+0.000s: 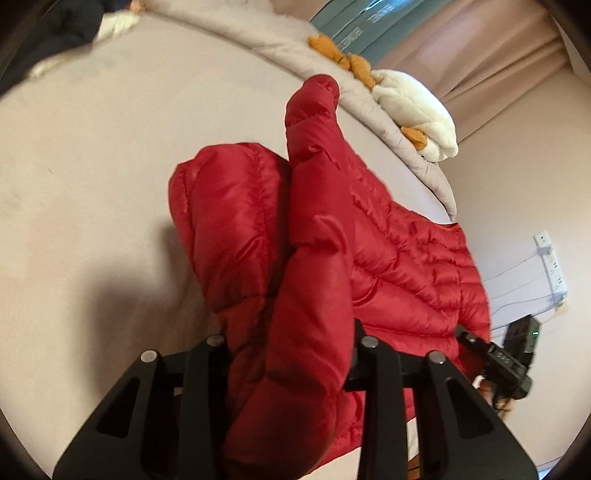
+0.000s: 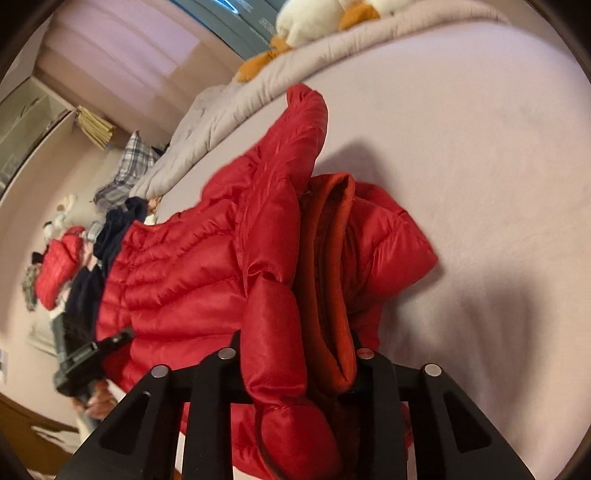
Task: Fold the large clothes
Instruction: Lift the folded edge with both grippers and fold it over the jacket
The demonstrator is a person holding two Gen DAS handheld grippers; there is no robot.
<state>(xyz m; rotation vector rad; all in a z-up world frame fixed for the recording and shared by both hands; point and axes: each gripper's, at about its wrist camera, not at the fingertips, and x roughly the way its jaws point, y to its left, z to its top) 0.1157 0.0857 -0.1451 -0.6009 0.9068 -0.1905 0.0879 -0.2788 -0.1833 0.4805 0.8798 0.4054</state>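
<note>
A red quilted puffer jacket [image 1: 406,258] lies on the pale bed sheet [image 1: 92,166], one sleeve reaching toward the far edge. My left gripper [image 1: 291,341] is shut on a thick fold of it, and the padded cloth fills the gap between the black fingers [image 1: 207,369]. In the right wrist view the same jacket [image 2: 177,280] shows its rust-coloured lining [image 2: 325,277]. There my right gripper [image 2: 295,352] is shut on a bunched edge of jacket and lining. Each gripper also appears in the other's view: the right gripper [image 1: 495,358] and the left gripper [image 2: 92,354], at the jacket's side.
A grey duvet [image 1: 369,92] is bunched along the bed's far edge with a white and orange plush duck [image 1: 417,107] on it. A dark garment [image 1: 55,29] lies at one corner. Beyond the bed are a clothes pile [image 2: 59,269], plaid cloth [image 2: 125,170] and a wall power strip [image 1: 550,262].
</note>
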